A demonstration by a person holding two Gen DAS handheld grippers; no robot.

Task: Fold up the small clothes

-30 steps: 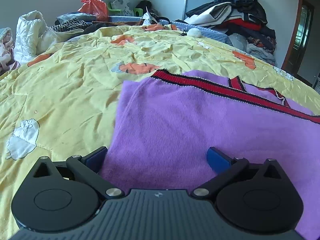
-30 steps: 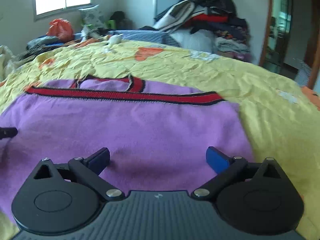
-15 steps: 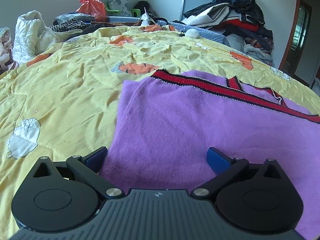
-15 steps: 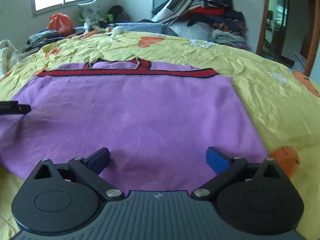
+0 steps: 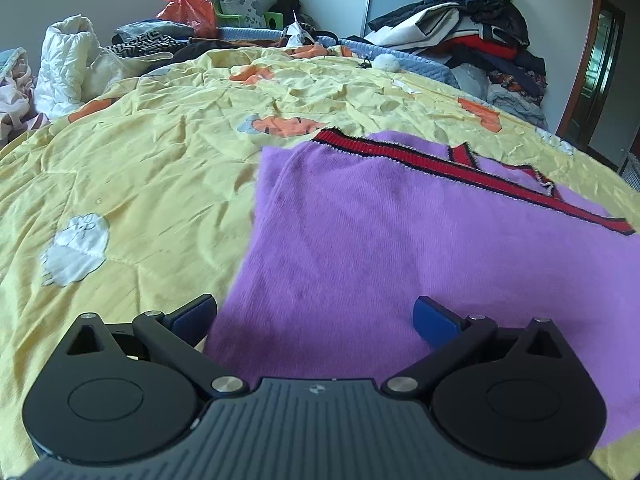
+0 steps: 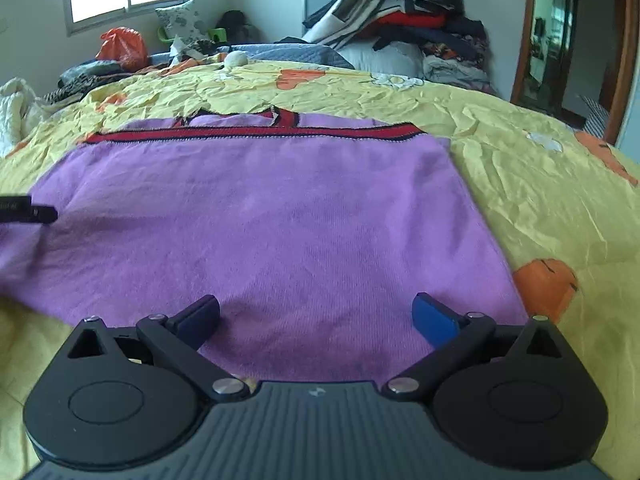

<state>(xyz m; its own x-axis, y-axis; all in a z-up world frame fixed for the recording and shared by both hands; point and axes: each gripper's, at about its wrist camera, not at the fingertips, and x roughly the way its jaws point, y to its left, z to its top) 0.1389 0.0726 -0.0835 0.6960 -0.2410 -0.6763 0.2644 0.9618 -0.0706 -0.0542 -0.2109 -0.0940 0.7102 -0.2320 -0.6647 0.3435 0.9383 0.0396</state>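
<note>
A purple knit garment (image 5: 400, 240) with a red and black striped band (image 5: 420, 160) lies flat on the yellow quilt (image 5: 140, 184). It also shows in the right wrist view (image 6: 280, 220). My left gripper (image 5: 314, 314) is open over its near left corner, empty. My right gripper (image 6: 316, 314) is open over its near right edge, empty. A tip of the left gripper shows at the left edge of the right wrist view (image 6: 28, 210).
A tall heap of mixed clothes (image 5: 472, 44) sits at the far right of the bed. A white padded bundle (image 5: 68, 68) and more clothes lie at the far left. A doorway (image 6: 548, 36) stands to the right.
Both grippers have drawn back toward the garment's near edge and risen a little. The garment has stayed flat. Both jaws stay open.
</note>
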